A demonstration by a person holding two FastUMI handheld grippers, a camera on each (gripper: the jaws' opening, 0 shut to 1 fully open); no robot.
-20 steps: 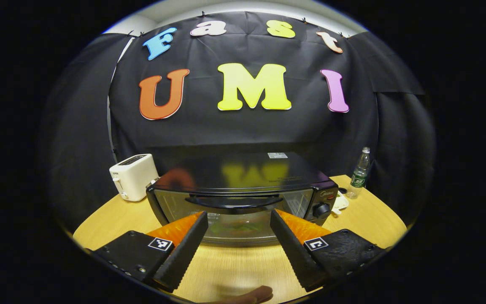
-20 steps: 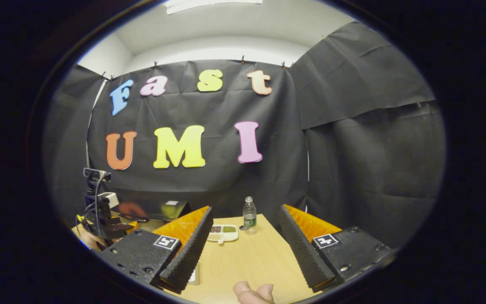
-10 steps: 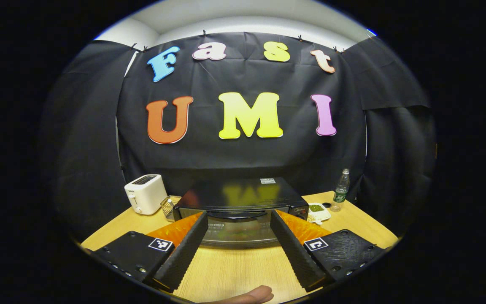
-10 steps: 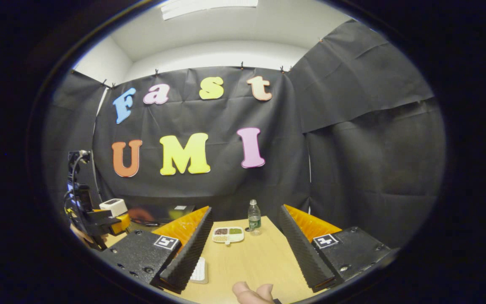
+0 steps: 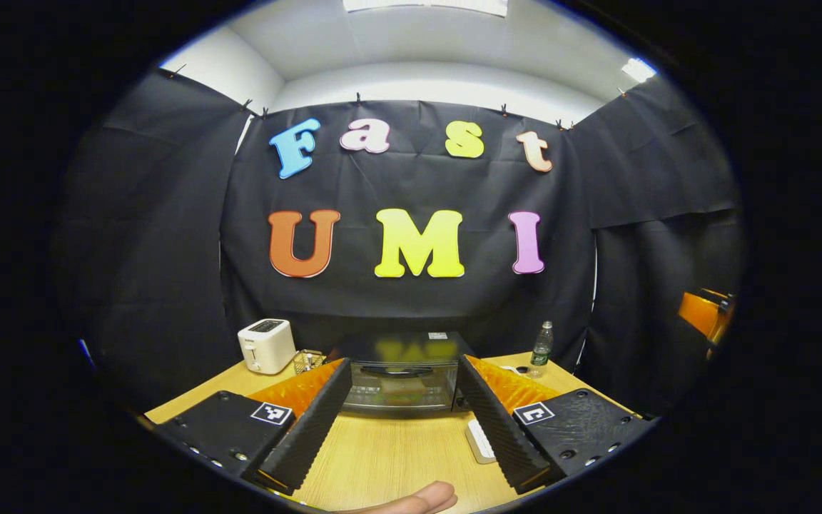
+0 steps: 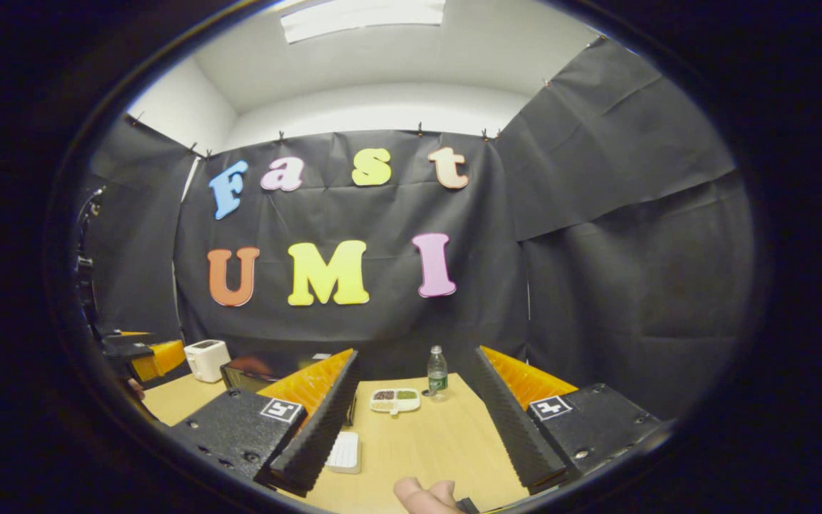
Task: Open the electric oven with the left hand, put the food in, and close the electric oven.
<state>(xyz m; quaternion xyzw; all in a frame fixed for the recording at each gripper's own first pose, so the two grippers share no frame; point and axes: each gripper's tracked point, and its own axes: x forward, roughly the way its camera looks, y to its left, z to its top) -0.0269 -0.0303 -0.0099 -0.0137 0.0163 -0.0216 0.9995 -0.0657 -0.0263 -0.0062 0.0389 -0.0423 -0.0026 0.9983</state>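
- Light wooden counter (image 5: 397,457), pale grain, carries everything; also seen in the right gripper view (image 6: 425,442).
- Black electric oven with glass door (image 5: 400,377) sits at the counter's far side against the booth wall, door closed, curved handle along its top edge. In the right gripper view it (image 6: 254,371) shows partly behind the left finger.
- Left gripper (image 5: 404,435): black ribbed fingers with orange backs spread wide, holding nothing, above bare counter well short of the oven, which shows between them.
- Right gripper (image 6: 418,435): fingers likewise wide apart and empty, over the counter.
- White two-slot toaster (image 5: 267,345) stands left of the oven; a small wire basket (image 5: 306,361) lies between them.
- Clear plastic water bottle with green label (image 6: 437,373) stands upright near the back wall, right of the oven.
- White divided food tray (image 6: 395,400) with dark and green portions lies just beside the bottle.
- Small white ridged pad (image 6: 344,452) lies near the right gripper's left finger; possibly a remote, too blurred to tell.
- Fingertip of a hand (image 5: 418,500) at the bottom edge.
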